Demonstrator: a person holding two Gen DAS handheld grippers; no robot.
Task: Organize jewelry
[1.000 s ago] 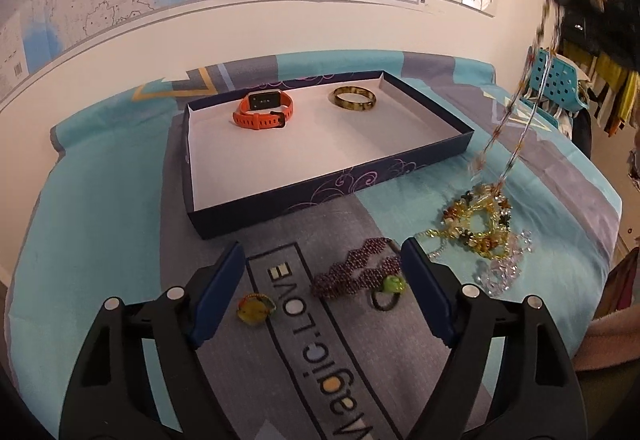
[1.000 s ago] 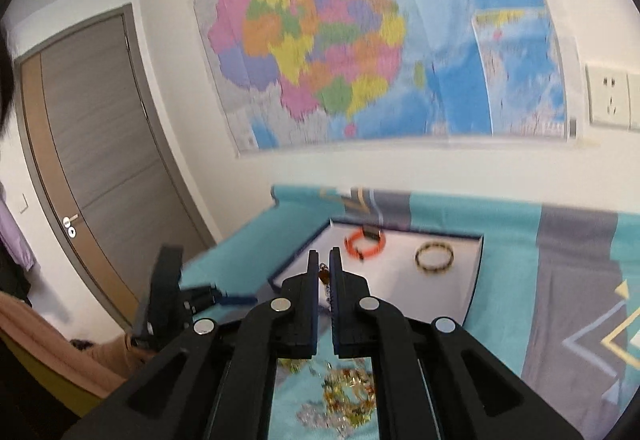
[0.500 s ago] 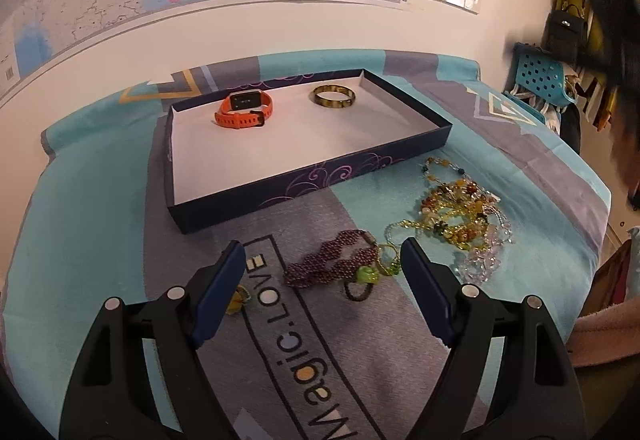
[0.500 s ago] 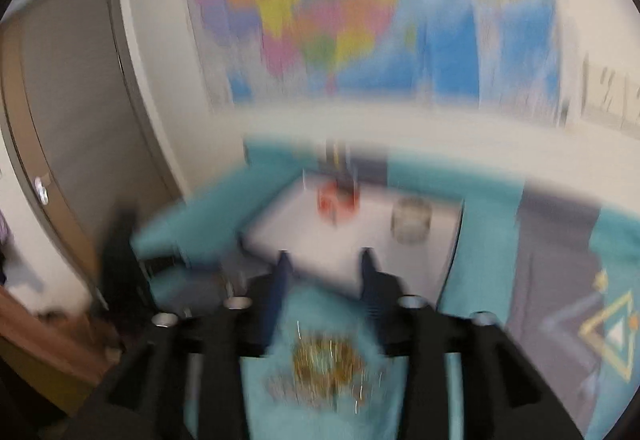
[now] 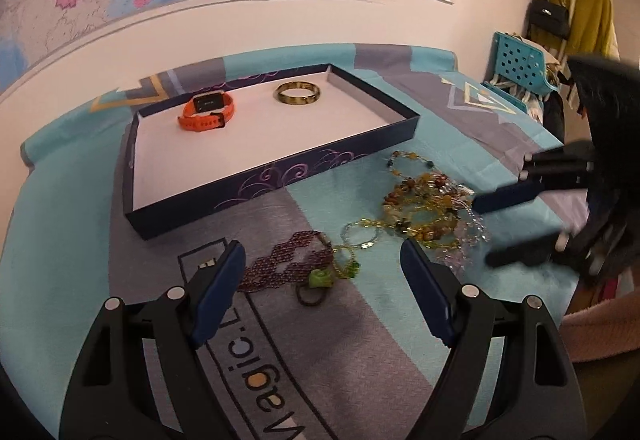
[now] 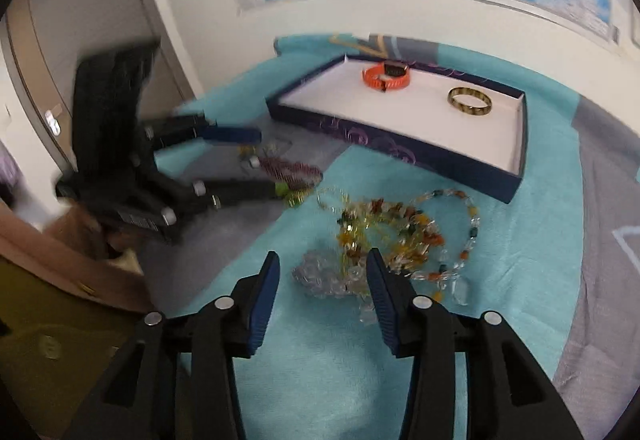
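- Left gripper [image 5: 322, 264]: jaws wide apart, nothing held. Purple beaded bracelet [image 5: 286, 262] and green-stone ring [image 5: 318, 280] lie on the cloth between the fingers, untouched.
- Right gripper [image 6: 322, 274]: jaws partly apart, having just been opening; nothing is gripped. Clear crystal beads [image 6: 320, 276] sit between the fingertips, free of the pads.
- Amber beaded necklace heap [image 6: 392, 228]: loose on the teal tablecloth [image 6: 320, 360], just ahead of the right gripper, near the box but outside it.
- Dark blue box [image 5: 280, 176]: open, white-lined, beyond the heap.
- Orange watch [image 5: 208, 110] and gold bangle [image 5: 298, 94]: inside the box, at its far side, apart from each other.
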